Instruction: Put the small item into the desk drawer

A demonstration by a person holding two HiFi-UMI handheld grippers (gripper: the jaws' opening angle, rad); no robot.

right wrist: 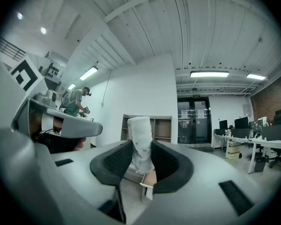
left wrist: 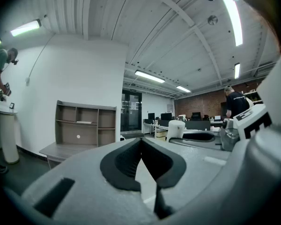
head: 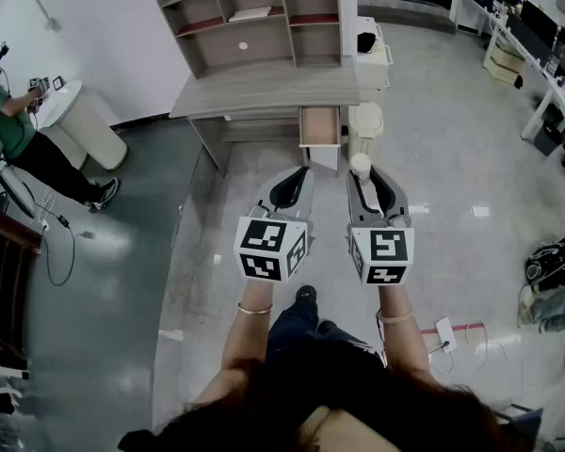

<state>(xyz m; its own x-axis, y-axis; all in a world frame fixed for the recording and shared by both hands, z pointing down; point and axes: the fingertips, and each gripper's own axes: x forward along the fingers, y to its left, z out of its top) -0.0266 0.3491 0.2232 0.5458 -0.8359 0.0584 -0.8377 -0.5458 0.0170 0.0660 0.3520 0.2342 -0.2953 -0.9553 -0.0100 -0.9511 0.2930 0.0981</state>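
Carrying stage: small white item (right wrist: 141, 128) sits pinched upright in the jaws of the right gripper (right wrist: 141, 149), well short of the open drawer (head: 319, 127) under the bench (head: 254, 97); left gripper (left wrist: 141, 143) idle, jaws pressed together, empty; best kept level, centred over the drawer and lowered inside before letting go.

You're working under bright ceiling strip lights (left wrist: 149, 76); they're glaring off the glossy floor (head: 480, 211), and both gripper views are bending and darkening at the edges.
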